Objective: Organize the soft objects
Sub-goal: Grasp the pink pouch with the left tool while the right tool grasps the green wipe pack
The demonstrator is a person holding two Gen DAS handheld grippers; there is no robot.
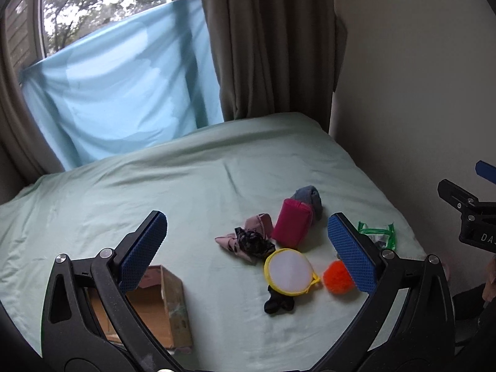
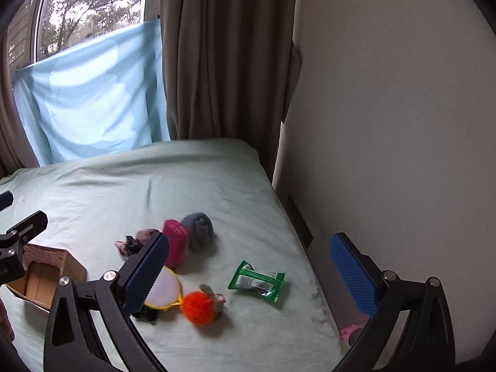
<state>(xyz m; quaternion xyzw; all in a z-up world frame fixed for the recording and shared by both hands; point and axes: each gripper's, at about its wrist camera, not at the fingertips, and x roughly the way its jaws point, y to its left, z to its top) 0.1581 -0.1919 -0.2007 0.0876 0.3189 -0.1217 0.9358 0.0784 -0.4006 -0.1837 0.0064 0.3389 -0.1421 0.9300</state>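
Soft things lie on a pale green bed (image 1: pixel 201 179): a magenta pouch (image 1: pixel 291 226), a grey-blue sock roll (image 1: pixel 310 198), a pink patterned cloth (image 1: pixel 248 238), a round white and yellow mesh pouch (image 1: pixel 290 271) over a black cloth (image 1: pixel 277 303), an orange pom-pom (image 1: pixel 336 277) and a green wipes pack (image 1: pixel 379 235). An open cardboard box (image 1: pixel 161 307) sits at the left. My left gripper (image 1: pixel 248 251) is open above the pile. My right gripper (image 2: pixel 248 272) is open above the wipes pack (image 2: pixel 257 282) and the pom-pom (image 2: pixel 200 308).
A wall (image 2: pixel 403 124) runs along the bed's right side, with a narrow gap (image 2: pixel 338 285) beside the mattress. Brown curtains (image 1: pixel 272 46) and a light blue sheet (image 1: pixel 124 83) hang at the head of the bed under a window.
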